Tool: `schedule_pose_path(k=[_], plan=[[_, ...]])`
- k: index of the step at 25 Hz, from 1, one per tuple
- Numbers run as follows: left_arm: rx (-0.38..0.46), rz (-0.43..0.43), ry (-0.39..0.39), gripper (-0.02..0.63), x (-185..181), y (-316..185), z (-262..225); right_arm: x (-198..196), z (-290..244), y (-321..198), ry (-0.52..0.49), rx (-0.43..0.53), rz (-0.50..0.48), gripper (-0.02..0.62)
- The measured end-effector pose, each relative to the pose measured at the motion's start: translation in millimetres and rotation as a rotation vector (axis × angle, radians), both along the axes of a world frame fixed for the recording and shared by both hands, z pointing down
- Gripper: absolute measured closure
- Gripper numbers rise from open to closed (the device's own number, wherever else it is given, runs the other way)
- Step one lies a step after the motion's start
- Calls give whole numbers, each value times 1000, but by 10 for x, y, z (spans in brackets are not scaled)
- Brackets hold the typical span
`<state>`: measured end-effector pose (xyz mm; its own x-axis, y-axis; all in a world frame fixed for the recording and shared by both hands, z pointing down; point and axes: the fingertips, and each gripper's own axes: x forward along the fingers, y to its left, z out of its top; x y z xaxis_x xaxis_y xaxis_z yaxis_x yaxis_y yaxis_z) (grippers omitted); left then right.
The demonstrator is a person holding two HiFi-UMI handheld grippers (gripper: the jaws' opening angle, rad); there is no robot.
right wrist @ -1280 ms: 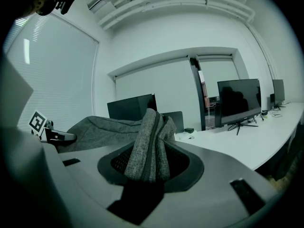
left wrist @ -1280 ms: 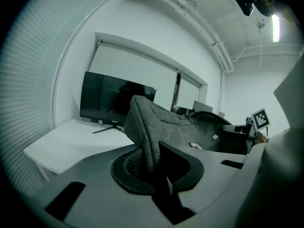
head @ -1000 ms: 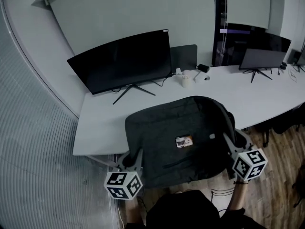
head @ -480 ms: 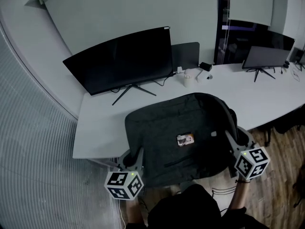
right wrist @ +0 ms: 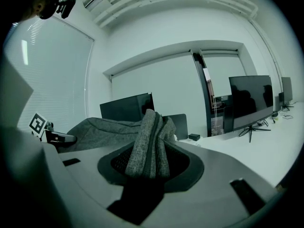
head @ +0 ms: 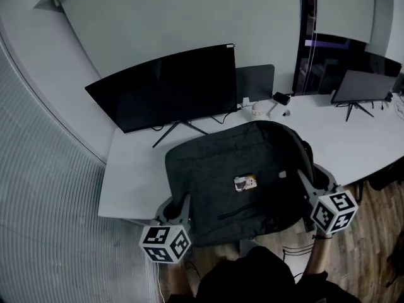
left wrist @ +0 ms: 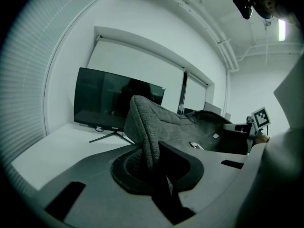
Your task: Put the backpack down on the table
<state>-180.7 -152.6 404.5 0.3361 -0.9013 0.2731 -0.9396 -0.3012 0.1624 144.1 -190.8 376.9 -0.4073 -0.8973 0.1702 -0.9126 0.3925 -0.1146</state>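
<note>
A dark grey backpack [head: 233,182] with a small tag on its face hangs flat between my two grippers. Its far part is over the near edge of the white table [head: 132,169]. My left gripper [head: 178,208] is shut on the bag's left edge, a fold of grey fabric [left wrist: 147,122] pinched between the jaws [left wrist: 152,167]. My right gripper [head: 307,187] is shut on bunched fabric [right wrist: 149,137] at the bag's right side. In the left gripper view the right gripper's marker cube [left wrist: 261,118] shows across the bag.
A large dark monitor [head: 164,87] stands at the back of the table, with a dark panel [head: 255,84] and a white cup [head: 259,110] beside it. A second monitor [head: 363,84] stands far right. Wooden floor [head: 372,232] lies below right.
Both grippers have carried the backpack forward, toward the table and the large monitor. Both grips stay the same.
</note>
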Motion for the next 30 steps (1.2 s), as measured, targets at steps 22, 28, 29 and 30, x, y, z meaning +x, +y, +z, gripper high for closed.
schedule_pose_path(k=[22, 28, 29, 30], plan=[[-85, -142, 5, 560, -169, -965, 176, -254, 135, -1361, 54, -63, -105, 465], [-117, -182, 3, 560, -229, -1184, 362, -351, 290, -1653, 82, -86, -123, 465], [-124, -188, -1, 560, -240, -1216, 397, -373, 321, -1694, 92, -90, -122, 465], [-133, -194, -8, 560, -256, -1244, 435, -400, 359, -1730, 103, -96, -121, 465]])
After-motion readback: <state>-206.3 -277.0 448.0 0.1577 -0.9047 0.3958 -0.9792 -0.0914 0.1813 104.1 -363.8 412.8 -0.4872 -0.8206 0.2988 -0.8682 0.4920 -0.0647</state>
